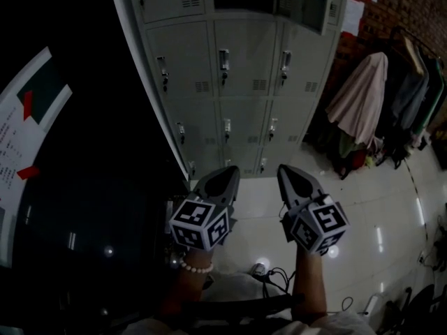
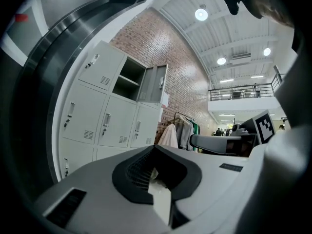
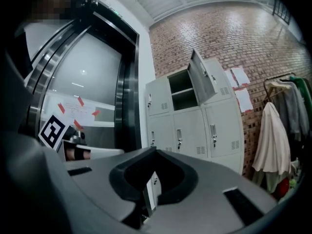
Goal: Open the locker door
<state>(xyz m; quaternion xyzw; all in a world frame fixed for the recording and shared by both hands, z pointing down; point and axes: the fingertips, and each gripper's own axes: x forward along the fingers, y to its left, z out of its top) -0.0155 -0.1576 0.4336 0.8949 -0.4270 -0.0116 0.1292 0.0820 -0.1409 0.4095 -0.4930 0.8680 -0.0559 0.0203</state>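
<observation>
**Both claws closed and empty, away from the lockers; one top-row door stands open**

The left claw (image 1: 225, 174) and right claw (image 1: 288, 174) are held side by side above the glossy tiled floor (image 1: 370, 208), each with its jaws pressed together on nothing, both well short of the grey metal lockers (image 3: 195, 126). The lockers are three columns wide, each front with a small louvred vent and an upright handle with a lock. In the top row the locker door (image 3: 202, 77) is swung outward on its right edge, showing a dark compartment (image 3: 180, 90) split by a shelf. To the right, clothes (image 3: 273, 140) hang by a brick wall (image 3: 219, 28).
</observation>
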